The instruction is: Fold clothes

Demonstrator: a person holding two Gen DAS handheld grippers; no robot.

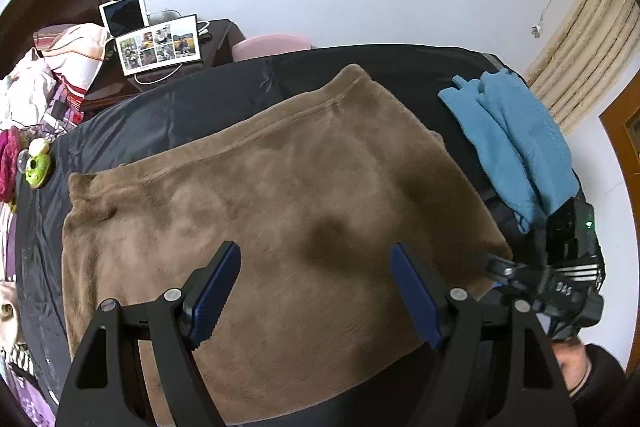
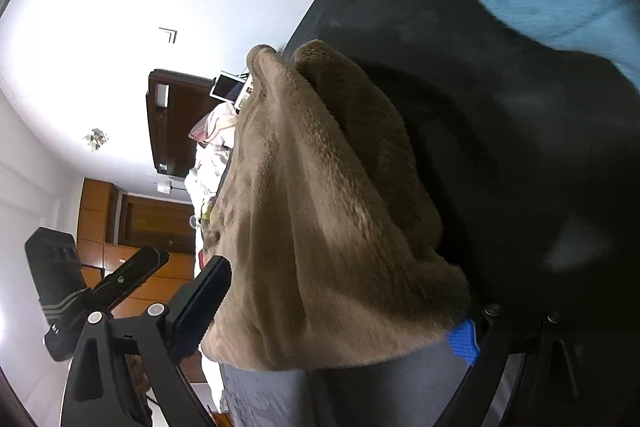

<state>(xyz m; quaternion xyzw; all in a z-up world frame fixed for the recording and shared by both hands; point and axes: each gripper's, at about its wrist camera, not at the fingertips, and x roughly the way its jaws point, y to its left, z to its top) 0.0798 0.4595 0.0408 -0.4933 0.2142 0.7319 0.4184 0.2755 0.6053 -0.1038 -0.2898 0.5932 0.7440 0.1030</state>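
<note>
Brown fleece garment [image 1: 280,211] lies flat on black sheet [image 1: 208,99] — left gripper [image 1: 316,291] jaws apart above it; right gripper [image 2: 340,311] jaws apart around its 3 o'clock corner. Blue garment [image 1: 516,143] at 2 o'clock.

Tablet [image 1: 123,14] and photo frame [image 1: 159,47] on a dark nightstand [image 1: 218,41] — green toy [image 1: 38,169] nearby.

The brown garment [image 1: 280,195] is viewed from above by the left wrist camera and, rolled sideways, at close range by the right [image 2: 320,227].
</note>
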